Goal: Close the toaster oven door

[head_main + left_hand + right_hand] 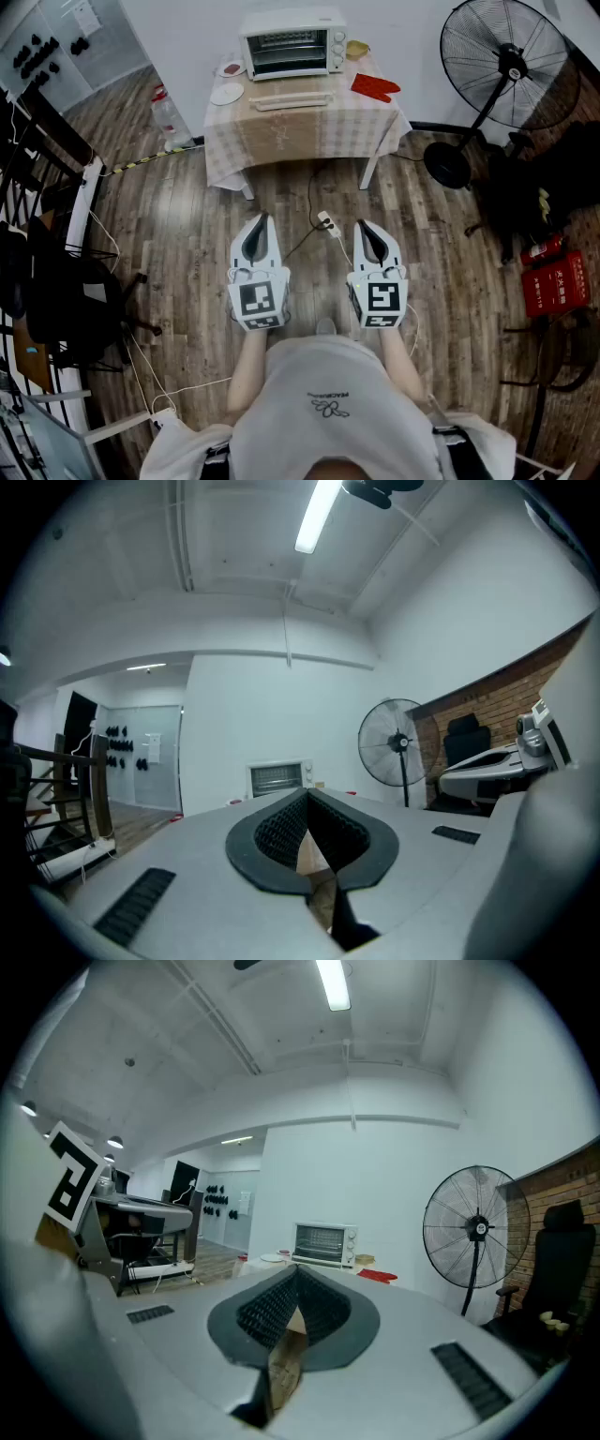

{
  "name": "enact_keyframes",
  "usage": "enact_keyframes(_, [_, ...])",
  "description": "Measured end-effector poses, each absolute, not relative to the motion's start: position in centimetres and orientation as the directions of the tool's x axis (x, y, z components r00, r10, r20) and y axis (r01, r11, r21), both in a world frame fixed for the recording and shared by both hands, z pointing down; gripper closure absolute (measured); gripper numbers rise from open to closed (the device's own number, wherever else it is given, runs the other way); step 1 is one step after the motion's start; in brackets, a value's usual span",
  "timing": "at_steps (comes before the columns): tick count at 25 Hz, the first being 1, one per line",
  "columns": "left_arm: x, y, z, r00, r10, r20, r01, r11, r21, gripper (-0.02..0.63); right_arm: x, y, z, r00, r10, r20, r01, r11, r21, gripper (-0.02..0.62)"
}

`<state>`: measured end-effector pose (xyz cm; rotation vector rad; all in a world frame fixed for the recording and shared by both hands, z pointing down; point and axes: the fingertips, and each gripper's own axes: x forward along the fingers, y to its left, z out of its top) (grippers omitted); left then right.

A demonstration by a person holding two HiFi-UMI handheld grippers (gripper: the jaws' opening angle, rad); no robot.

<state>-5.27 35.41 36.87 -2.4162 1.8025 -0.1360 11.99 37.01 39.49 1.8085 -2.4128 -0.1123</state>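
Toaster oven (291,42): it sits at the back of a cloth-covered table (300,141) by the far wall, well apart from us across the wood floor.
Door: from here we cannot tell whether it hangs open. A long pale piece (291,99) lies on the table just in front of the oven; it may be the dropped door or a tray.
Left gripper (262,220): we hold it level, jaws closed tip to tip, nothing between them.
Right gripper (362,226): it sits beside the left, also level, jaws together and empty.
Step in hand: we judge this to be the start, with the approach not yet made.
Next move: we must walk to the table, step past the power strip (326,223) and its cable, then set a gripper against the door's edge and push it shut.
Head view alone: it shows the floor, the cable and the red mitt (375,87) on the tabletop.
Gripper views alone: they show the oven's front face-on, window and knobs, with a standing fan (478,1227) to its right. The right gripper view also catches the left gripper's marker cube (70,1180).
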Motion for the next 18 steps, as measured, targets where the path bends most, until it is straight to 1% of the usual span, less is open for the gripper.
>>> enact_keyframes(10, [-5.0,34.4,37.2,0.276,-0.961,0.004,-0.951,-0.274,-0.147,0.589,12.0,35.7,40.0,-0.289,-0.955,0.065,-0.946,0.296,0.134,0.586])
enact_keyframes(14, [-5.1,34.1,37.7,0.266,-0.964,0.011,-0.955,-0.265,-0.131,0.589,11.9,35.6,39.7,-0.306,-0.952,0.029,-0.939,0.307,0.154,0.586])
enact_keyframes(18, [-5.2,34.2,38.2,0.257,-0.966,0.030,-0.958,-0.259,-0.120,0.589,11.8,36.0,40.1,-0.326,-0.944,0.041,-0.938,0.329,0.109,0.586])
